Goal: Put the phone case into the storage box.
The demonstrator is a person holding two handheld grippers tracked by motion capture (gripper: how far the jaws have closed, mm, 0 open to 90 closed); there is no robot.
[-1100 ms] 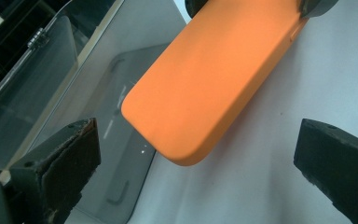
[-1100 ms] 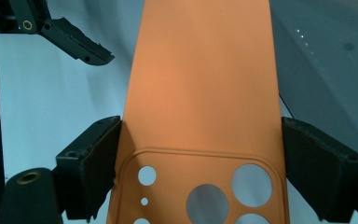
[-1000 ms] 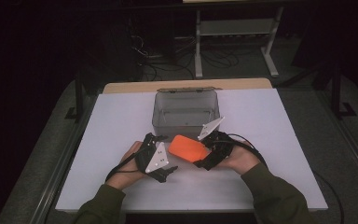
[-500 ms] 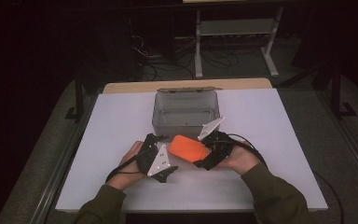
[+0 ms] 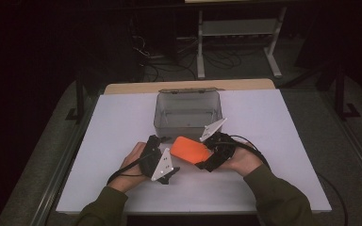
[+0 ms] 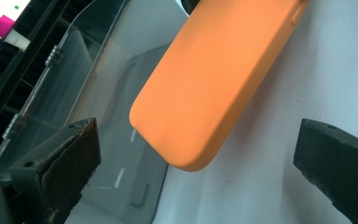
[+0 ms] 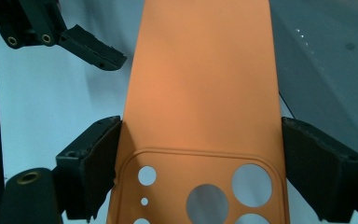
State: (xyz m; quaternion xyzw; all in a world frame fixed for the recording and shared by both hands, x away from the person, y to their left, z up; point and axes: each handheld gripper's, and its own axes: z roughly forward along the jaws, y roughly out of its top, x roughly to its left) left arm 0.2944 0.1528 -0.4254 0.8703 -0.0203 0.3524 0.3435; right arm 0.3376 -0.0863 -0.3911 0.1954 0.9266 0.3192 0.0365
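Orange phone case (image 5: 190, 149) held above the white bench (image 5: 283, 141), just in front of the clear plastic box (image 5: 188, 114) that sits at bench centre. Right gripper (image 5: 206, 162): its fingers (image 7: 93, 163) clamp the case across its width at the camera-cutout end, one pad on each long edge; in the right gripper view the case (image 7: 200, 93) runs straight up between the pads, with round cutouts at the bottom of the frame. Grip looks firm, pads flush to both edges. Case slopes slightly in the high view, its free end pointing left toward the other hand. Left gripper (image 5: 162, 165): fingers wide apart and holding nothing. In the left gripper view the rounded free end of the case (image 6: 214, 88) hangs ahead of and between the two pads (image 6: 70, 163), not touching either; the bench shows below it and the box wall (image 6: 74, 93) to the left. Left gripper rests low, near the bench, just beside the case's free end. Both hands sit close together near the front half of the bench; box lid open, hinged at the far side; box interior looks bare as far as can be told
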